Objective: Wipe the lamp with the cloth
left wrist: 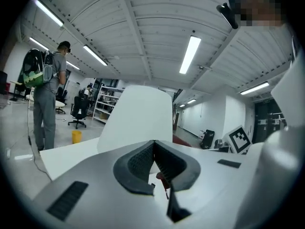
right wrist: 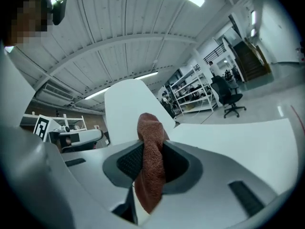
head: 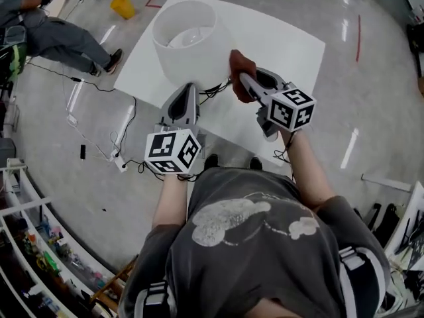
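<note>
The right tool (right wrist: 151, 162) is clamped on the rust-red cloth (right wrist: 150, 175), which stands up between its 2 jaws and hangs out below them. In the head view this tool (head: 246, 79) holds the cloth (head: 240, 66) just beside the right flank of the lamp (head: 189, 38); whether cloth and shade touch cannot be told. From the right gripper view the white shade (right wrist: 128, 109) rises directly behind the cloth.

The left tool (left wrist: 153, 147) has its 2 jaws brought together at the tips, with nothing gripped between them. In the head view it (head: 189, 90) points at the near lower edge of the shade, close to it, and the shade (left wrist: 138, 114) fills the space ahead in the left gripper view.

The lamp stands on the white tabletop (head: 281, 45), toward its far left part. The shade is open at the top and 1 bulb (head: 186, 38) shows inside. A black cable (head: 216, 89) lies on the tabletop between the 2 tools.

Well apart, on the floor beyond the tabletop, stands a yellow bucket (head: 122, 6); its contents cannot be made out. A person (head: 63, 40) is near it.
</note>
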The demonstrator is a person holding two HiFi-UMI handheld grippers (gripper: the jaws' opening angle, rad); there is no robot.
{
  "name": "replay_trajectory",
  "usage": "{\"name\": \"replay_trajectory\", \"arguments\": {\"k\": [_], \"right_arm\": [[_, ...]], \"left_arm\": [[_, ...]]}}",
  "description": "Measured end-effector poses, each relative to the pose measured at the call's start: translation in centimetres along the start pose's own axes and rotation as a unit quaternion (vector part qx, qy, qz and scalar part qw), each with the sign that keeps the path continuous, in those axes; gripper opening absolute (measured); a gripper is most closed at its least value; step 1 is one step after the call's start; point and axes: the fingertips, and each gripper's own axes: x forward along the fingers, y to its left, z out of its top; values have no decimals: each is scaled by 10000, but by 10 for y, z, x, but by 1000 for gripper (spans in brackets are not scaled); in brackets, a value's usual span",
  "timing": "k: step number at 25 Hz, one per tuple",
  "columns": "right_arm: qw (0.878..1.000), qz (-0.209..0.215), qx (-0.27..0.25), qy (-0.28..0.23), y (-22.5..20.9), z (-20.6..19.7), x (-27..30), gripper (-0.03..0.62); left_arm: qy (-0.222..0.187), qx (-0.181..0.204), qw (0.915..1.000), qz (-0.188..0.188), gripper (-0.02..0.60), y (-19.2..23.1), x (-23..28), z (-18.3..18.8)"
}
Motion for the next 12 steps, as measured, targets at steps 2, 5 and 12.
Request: {"name": "replay_trajectory", "arguments": {"k": [2,5,12], "right_arm": [[9996,199,140,119,-8,-2,10,86],[9988,378,183,261,-14,-17,11,86],[9981,570,-49,231,14,-36,-27,86]], "left_arm": [[29,-83,9997,217,8,-3,4,-7],[13,-130,9988,477,8,-8,-2,-24],[-155,-197,9962,838,8,-25,-58,-45]]}}
